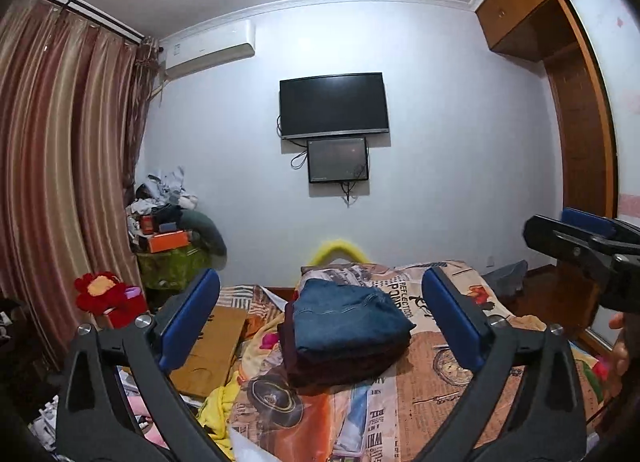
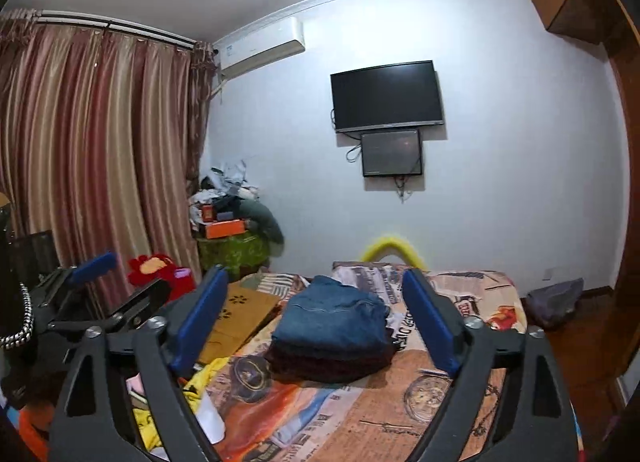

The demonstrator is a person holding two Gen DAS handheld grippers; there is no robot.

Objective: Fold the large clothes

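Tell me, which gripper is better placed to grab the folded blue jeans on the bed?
Probably either: the folded blue jeans sit centred between the fingers of both the open left gripper and open right gripper.

Two folded garments sit stacked on the bed point(image 1: 440, 394): one blue pair of jeans point(image 1: 348, 316) atop one dark maroon piece point(image 1: 340, 366). On the wall beyond the bed hang two screens, one large television point(image 1: 334, 105) and one smaller monitor point(image 1: 338, 160) just under it. One air conditioner point(image 1: 210, 48) is mounted up left of the television, and one red plush toy point(image 1: 102, 294) lies left of the bed.
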